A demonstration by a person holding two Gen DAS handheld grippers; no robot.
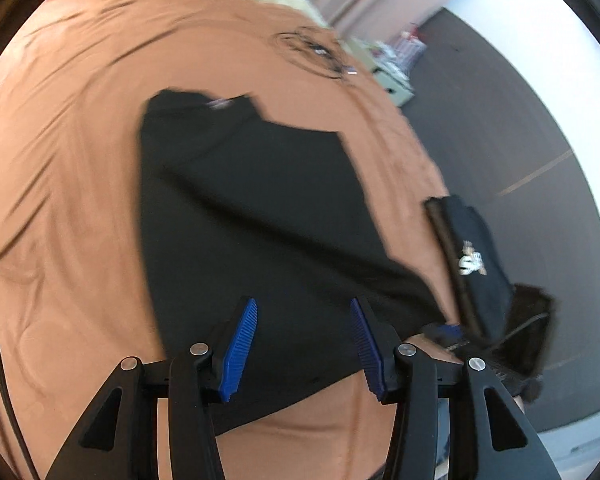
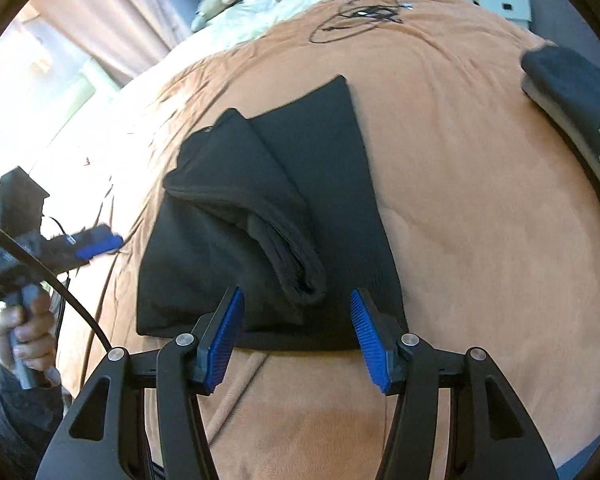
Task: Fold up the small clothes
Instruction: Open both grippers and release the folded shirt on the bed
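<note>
A black garment (image 1: 260, 216) lies partly folded on a brown plush blanket (image 1: 60, 160). In the right wrist view the garment (image 2: 284, 208) shows a rolled fold on top of a flat layer. My left gripper (image 1: 303, 308) is open and empty just above the garment's near edge. My right gripper (image 2: 298, 300) is open and empty, its blue pads either side of the rolled fold's near end. The left gripper (image 2: 96, 244) also shows at the left of the right wrist view, held in a hand.
A folded black garment with a white print (image 1: 476, 264) lies at the blanket's right edge; it also shows in the right wrist view (image 2: 580, 92). A cream quilt (image 2: 284, 0) and soft toys lie beyond. Grey floor (image 1: 500, 140) and a white box (image 2: 500, 0) are off the bed.
</note>
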